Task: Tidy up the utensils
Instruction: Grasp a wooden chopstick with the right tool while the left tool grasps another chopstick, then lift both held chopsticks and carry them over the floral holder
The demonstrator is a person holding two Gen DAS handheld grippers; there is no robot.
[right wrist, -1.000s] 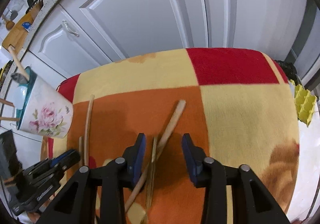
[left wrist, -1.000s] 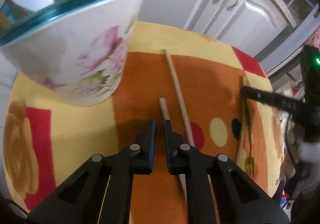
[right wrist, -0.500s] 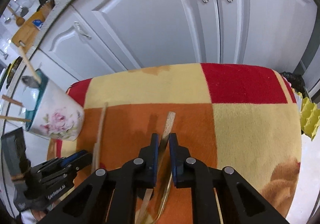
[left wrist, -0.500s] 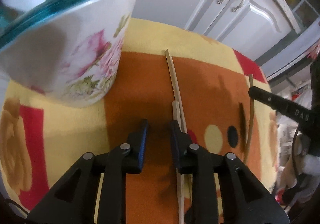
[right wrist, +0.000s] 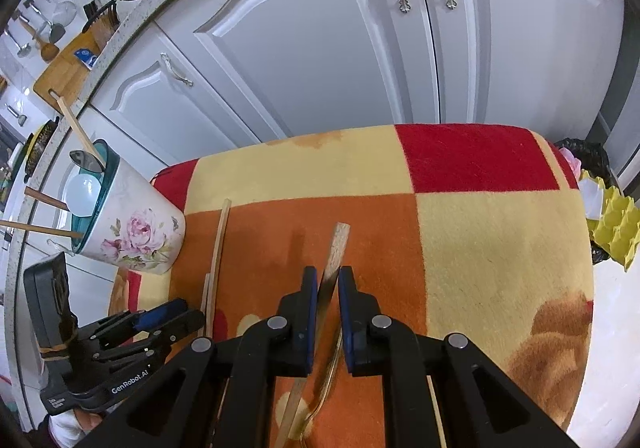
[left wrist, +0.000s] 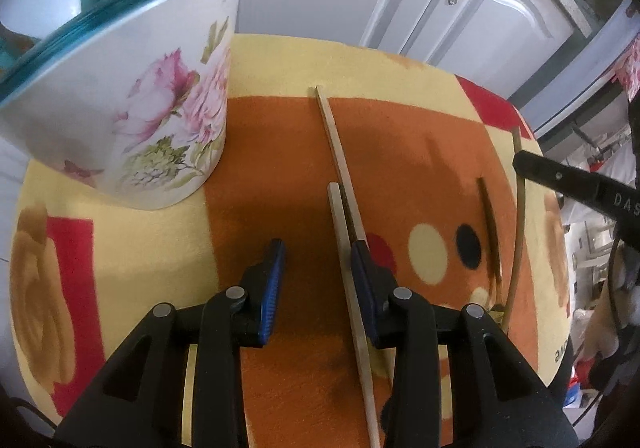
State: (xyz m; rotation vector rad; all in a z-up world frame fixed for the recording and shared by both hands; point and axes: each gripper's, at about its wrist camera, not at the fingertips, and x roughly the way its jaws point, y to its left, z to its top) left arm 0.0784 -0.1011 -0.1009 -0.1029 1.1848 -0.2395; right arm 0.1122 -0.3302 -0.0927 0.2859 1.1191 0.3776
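— Orange-checked cloth (right wrist: pixel 480 240) under both grippers; floral pot (left wrist: pixel 132 120) stands left of the left gripper (left wrist: pixel 316 272)?
— Yes. Its jaws have just been opening, two sticks (left wrist: pixel 340 176) inside its right jaw.
— Right gripper (right wrist: pixel 324 288)?
— Clamped on a wooden handle (right wrist: pixel 336 248).

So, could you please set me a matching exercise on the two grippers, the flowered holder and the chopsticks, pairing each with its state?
1 left gripper
2 right gripper
3 flowered holder
4 chopsticks

A lying on the orange patch
B shut on a flat wooden stick
C standing, utensils inside
D open

Pairs: 1-D, 2-B, 3-C, 4-A.
Left jaws have just been opening, a chopstick between them; right jaws just closed on the stick.
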